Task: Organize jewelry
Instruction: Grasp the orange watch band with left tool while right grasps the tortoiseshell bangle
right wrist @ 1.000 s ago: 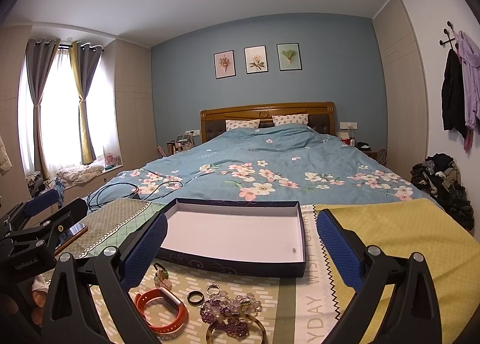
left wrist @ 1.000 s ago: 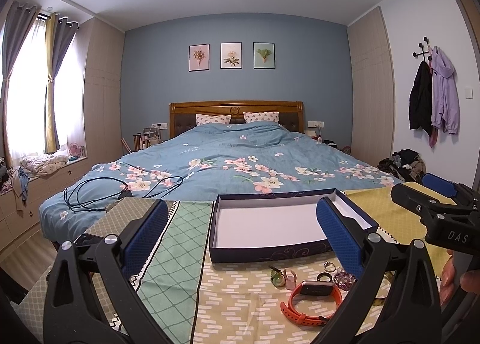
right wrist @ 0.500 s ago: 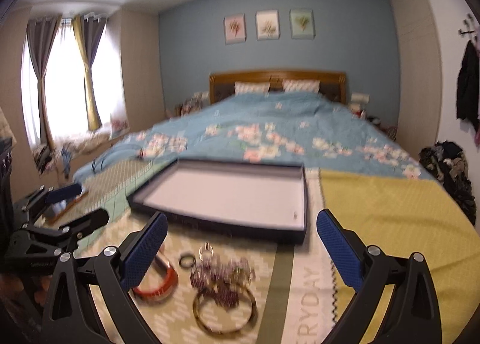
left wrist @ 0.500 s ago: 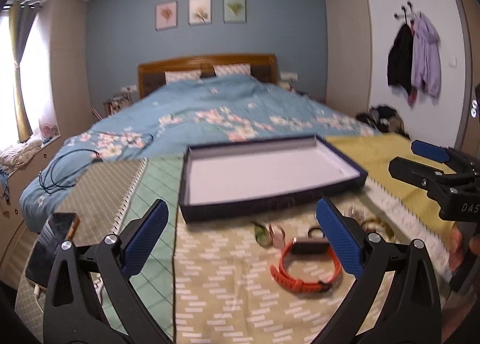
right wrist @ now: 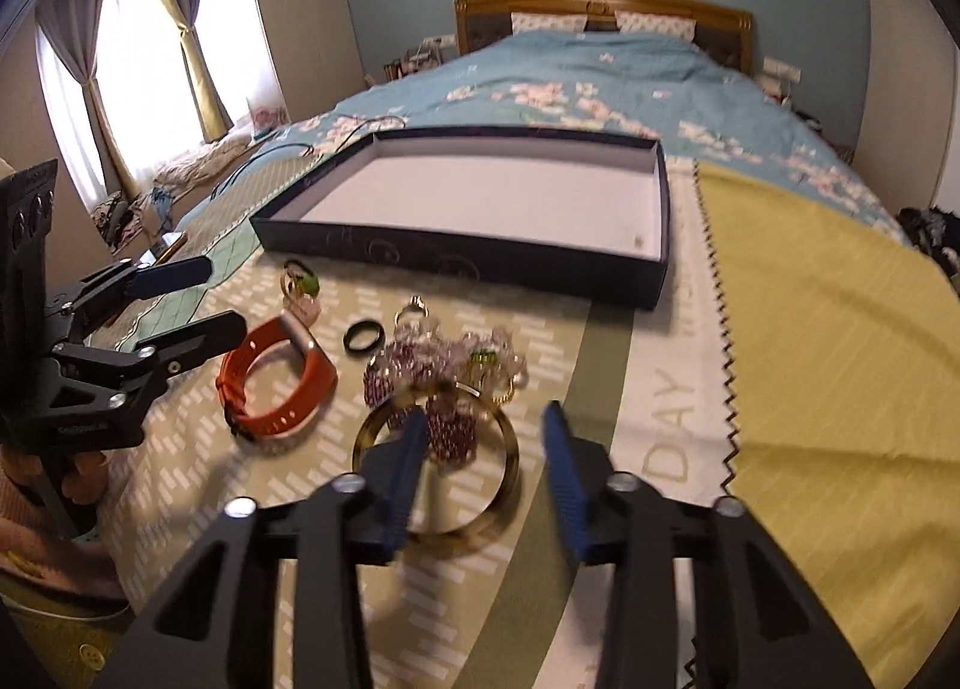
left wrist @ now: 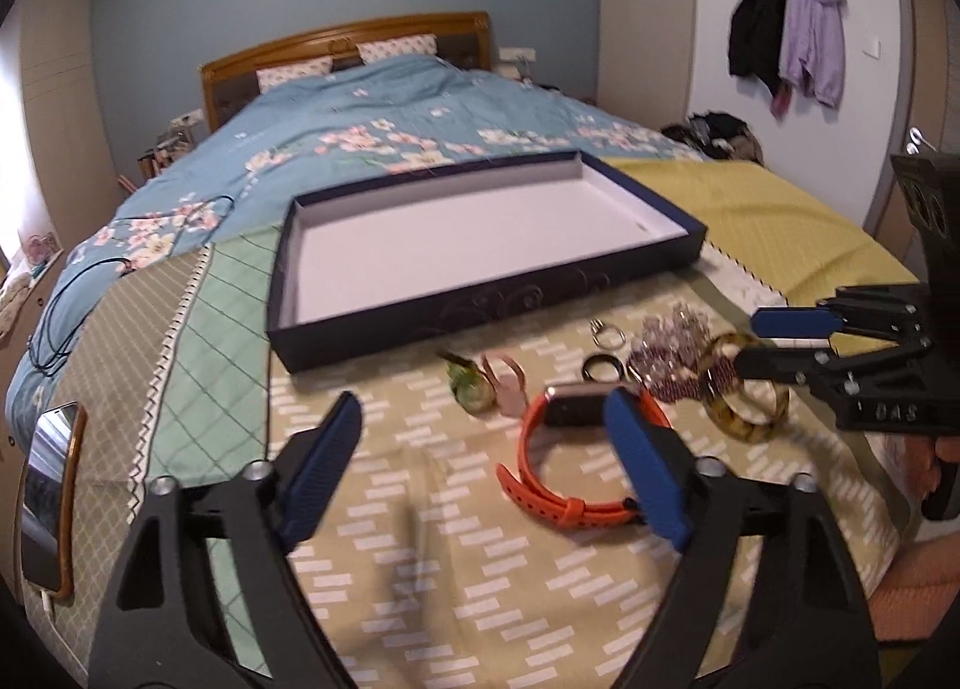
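Both grippers have tipped downward since the earlier frames, so the wall pictures now sit at the top edge of each view and the bedspread fills the foreground. The left gripper has its jaws closing with only cloth in the gap between them; its right pad overlaps the orange watch band, but contact cannot be confirmed. The right gripper has its jaws closing, narrower than the left pair. Its left pad stands over the inside of the amber bangle, and the bangle's right rim lies in the gap; no pad is seen pressing on it.

Jewelry lies loose on the patterned cloth, just in front of the dark blue tray, which has a bare white floor. Between tray and grippers lie a green ring, a pink ring, a black ring, a silver ring and a purple bead cluster, which overlaps the bangle's far edge. A phone lies at the left edge of the bed.
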Motion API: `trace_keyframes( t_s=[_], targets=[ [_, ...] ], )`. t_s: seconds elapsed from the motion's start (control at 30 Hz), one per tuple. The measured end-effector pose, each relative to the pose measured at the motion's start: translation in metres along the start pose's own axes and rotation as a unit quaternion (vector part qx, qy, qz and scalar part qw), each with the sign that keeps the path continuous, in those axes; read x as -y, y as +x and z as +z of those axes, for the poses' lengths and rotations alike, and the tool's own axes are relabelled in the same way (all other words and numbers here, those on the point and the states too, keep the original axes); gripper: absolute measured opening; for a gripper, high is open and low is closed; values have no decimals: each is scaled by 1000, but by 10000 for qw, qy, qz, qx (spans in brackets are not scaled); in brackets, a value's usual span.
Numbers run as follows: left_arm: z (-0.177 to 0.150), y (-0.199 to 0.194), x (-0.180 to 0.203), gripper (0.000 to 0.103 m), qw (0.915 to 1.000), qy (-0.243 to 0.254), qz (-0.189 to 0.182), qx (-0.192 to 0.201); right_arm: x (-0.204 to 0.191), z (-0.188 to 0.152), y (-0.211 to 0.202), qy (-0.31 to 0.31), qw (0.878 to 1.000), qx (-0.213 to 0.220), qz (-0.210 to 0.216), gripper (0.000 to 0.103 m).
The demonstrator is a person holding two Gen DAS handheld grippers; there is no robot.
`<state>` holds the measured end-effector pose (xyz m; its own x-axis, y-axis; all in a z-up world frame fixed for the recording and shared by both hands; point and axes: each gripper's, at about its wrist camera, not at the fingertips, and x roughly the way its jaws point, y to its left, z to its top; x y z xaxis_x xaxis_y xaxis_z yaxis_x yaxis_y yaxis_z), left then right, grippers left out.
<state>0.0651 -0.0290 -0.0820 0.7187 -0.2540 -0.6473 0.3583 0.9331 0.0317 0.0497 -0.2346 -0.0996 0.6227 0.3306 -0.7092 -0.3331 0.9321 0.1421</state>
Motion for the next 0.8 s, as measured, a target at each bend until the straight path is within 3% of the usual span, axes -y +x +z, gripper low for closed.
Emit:
trace_keyframes(
  t_s=[0.27,0.4,0.6,0.8],
  targets=[
    [-5,17,5,41,9982,55,-438,-416,10,0,2,157,9995,-189,211,11],
    [-9,17,10,30,9965,46,-564,-618,16,-1,1,265,9990,-189,320,8],
    [-11,8,13,32,9944,48,-811,-670,20,-3,-1,279,9985,-256,392,8],
    [-3,12,10,32,9948,145,-778,-634,23,-3,2,299,9982,-319,410,8]
  ],
)
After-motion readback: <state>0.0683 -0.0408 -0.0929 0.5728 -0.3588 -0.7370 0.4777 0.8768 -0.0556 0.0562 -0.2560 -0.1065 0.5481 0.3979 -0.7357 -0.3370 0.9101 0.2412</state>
